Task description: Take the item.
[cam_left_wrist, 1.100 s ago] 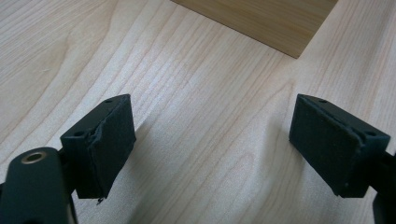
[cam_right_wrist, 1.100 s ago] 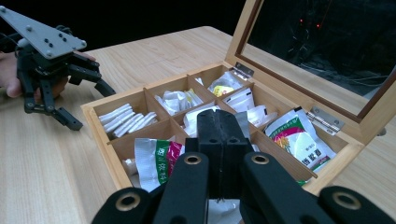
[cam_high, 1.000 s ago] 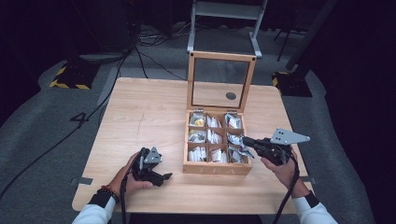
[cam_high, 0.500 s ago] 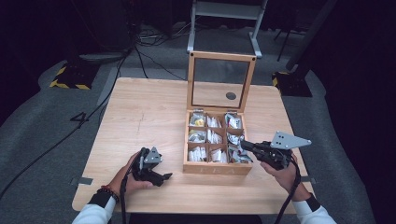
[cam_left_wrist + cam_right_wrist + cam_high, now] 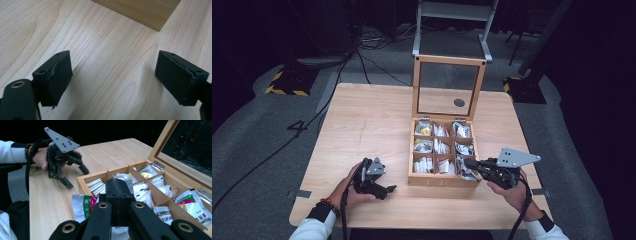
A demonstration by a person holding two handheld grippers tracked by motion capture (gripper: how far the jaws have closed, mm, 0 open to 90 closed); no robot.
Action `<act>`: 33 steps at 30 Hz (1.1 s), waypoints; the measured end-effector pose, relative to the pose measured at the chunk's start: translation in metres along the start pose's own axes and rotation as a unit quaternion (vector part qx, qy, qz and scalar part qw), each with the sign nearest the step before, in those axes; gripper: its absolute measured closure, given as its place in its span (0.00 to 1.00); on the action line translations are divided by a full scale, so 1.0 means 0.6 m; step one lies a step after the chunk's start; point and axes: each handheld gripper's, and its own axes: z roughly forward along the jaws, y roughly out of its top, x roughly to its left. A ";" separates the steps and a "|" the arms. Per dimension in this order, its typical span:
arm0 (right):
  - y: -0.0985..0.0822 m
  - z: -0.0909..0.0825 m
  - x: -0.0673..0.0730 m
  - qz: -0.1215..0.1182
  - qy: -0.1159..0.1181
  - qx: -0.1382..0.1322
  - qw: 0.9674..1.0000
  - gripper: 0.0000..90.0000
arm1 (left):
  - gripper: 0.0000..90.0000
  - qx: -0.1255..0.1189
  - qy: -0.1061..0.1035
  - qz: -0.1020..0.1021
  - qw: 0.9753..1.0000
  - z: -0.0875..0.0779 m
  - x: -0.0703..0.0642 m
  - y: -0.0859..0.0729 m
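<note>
Printing on the sachet (image 5: pixel 83 207) under the right gripper (image 5: pixel 119 188) is Chinese script in white on green and red — too small to read. That gripper has its jaws pressed together, and the sachet's foil edge appears caught between them, above the near-right compartment of the wooden tea box (image 5: pixel 442 181), its glass lid upright. The left gripper (image 5: pixel 382 190) rests on the tabletop (image 5: pixel 362 120) left of the box, well apart from it — jaws wide, nothing between them.

We read a large "4" marked on the grey floor (image 5: pixel 296 126) left of the table. The sachet (image 5: pixel 83 206) in the right gripper view carries Chinese print too small to read.
</note>
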 end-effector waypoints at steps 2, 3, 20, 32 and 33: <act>0.001 0.001 0.004 -0.002 0.003 0.001 1.000 1.00 | 0.16 0.000 0.000 0.000 1.000 0.000 0.000 0.000; 0.001 0.001 0.006 -0.003 0.006 0.002 1.000 1.00 | 0.16 0.000 0.000 0.000 1.000 0.000 0.000 0.000; 0.000 0.011 0.045 -0.021 0.049 0.013 0.998 1.00 | 0.16 0.000 0.000 0.000 1.000 0.000 0.000 0.000; -0.008 0.021 0.070 -0.028 0.078 0.027 0.996 1.00 | 0.16 0.000 0.000 0.001 1.000 0.000 0.000 0.000; -0.009 0.023 0.073 -0.029 0.082 0.031 0.996 1.00 | 0.16 0.000 0.000 0.001 1.000 0.000 0.000 0.000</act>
